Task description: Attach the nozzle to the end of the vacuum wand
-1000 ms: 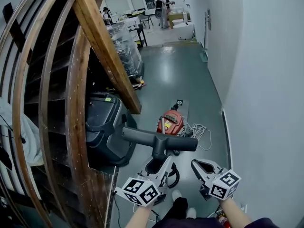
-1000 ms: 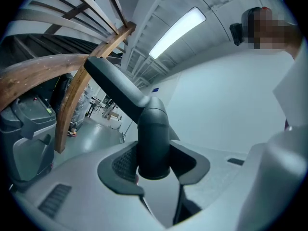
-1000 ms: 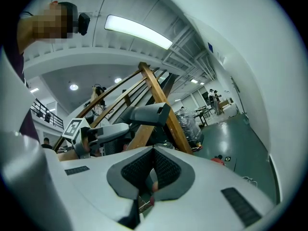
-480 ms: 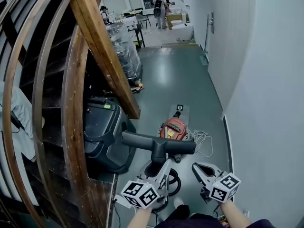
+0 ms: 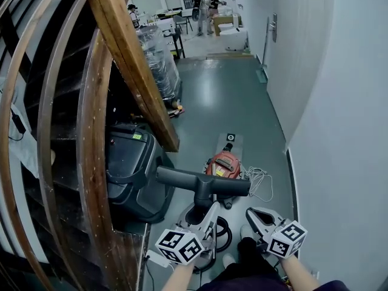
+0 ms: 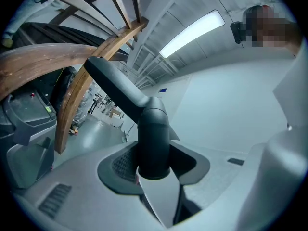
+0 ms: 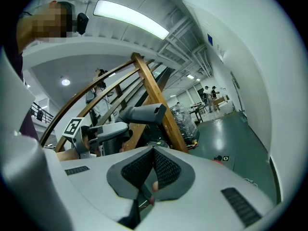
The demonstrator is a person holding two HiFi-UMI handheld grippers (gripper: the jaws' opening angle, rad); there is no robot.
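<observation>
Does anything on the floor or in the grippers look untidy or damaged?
Only one small thing: a white cord lies in a loose tangle on the floor to the right of the red vacuum, not coiled. The nozzle, gripped by the left gripper, looks whole.

Dark grey nozzle (image 5: 203,183), red-orange vacuum (image 5: 223,164).
Left of nozzle brown wood rail (image 5: 130,59); beyond it grey-green floor (image 5: 236,96); below it pale grey left gripper (image 5: 206,210), black-white marker cube (image 5: 179,246).

Two tools (image 5: 205,210) (image 5: 251,213), one nozzle (image 5: 203,183), one red vacuum (image 5: 223,164), one black container (image 5: 128,165)
</observation>
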